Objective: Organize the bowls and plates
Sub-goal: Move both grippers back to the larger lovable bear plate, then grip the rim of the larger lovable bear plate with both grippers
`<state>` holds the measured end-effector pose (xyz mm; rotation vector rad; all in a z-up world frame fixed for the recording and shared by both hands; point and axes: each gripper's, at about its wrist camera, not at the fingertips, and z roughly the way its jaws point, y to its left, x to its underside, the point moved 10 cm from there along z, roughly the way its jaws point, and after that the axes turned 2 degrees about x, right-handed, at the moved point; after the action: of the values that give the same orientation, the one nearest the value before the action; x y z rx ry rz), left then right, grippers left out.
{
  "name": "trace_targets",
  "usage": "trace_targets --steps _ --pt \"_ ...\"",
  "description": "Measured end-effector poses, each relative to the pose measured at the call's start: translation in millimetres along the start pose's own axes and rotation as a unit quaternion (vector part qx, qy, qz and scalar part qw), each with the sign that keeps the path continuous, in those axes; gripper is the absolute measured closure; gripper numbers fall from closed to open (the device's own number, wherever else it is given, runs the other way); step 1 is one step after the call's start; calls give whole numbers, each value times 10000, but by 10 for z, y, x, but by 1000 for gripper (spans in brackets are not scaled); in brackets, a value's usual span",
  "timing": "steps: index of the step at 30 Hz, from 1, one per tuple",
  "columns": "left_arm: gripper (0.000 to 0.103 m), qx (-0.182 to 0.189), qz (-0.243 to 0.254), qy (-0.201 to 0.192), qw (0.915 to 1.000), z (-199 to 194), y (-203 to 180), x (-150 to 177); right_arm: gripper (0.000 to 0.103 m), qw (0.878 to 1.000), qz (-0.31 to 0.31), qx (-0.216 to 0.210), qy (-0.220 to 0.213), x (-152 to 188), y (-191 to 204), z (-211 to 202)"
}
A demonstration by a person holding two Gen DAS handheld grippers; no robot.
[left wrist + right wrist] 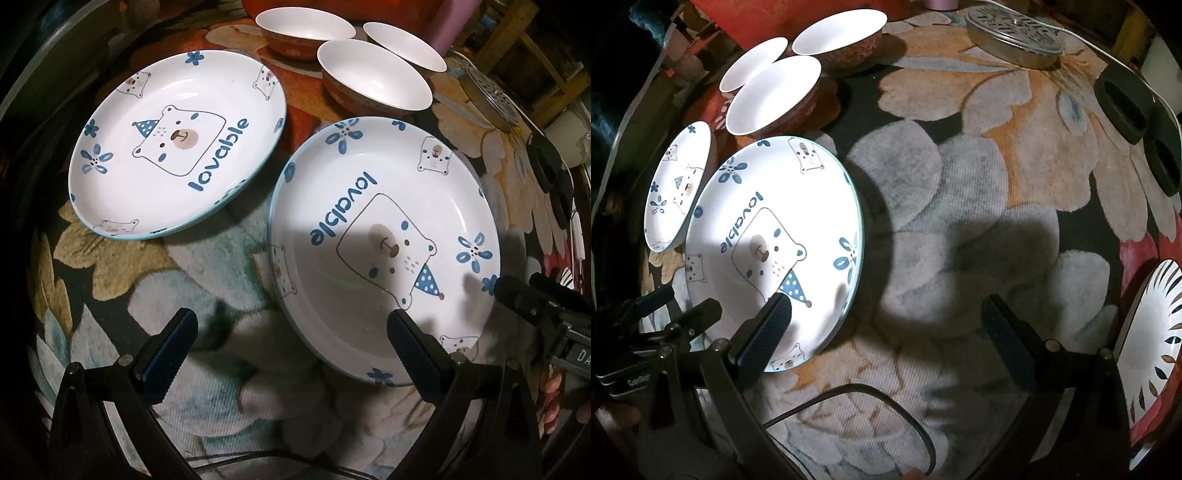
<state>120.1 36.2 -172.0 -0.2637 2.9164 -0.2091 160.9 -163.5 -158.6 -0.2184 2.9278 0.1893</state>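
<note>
Both hand-held grippers, left and right, gape empty. Glossy round bear plate probably tops a stack; three smooth bowls beyond it.

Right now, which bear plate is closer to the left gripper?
The bear plate with upside-down "lovable" lettering, right beside the left gripper; the other bear plate lies farther back-left.

Left gripper low and level with jaws spread wide and nothing between them, right gripper same pose, wide apart and empty, fingertips of a hand visible behind the right tool.
</note>
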Motion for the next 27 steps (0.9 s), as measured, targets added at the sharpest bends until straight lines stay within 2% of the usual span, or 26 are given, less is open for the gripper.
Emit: trace_targets --steps 15,24,26,27 --pt "1 -19 -19 58 10000 112 41 -60 0 9999 50 -77 80 -26 60 108" --pt "1 52 -47 40 10000 170 26 -129 2 9993 44 -368 37 -146 150 177" --pt "1 68 -38 22 10000 179 10 -149 5 9989 62 -453 39 -178 184 194" --pt "1 69 -34 15 10000 181 2 -159 9 9988 65 -491 52 -189 195 205"
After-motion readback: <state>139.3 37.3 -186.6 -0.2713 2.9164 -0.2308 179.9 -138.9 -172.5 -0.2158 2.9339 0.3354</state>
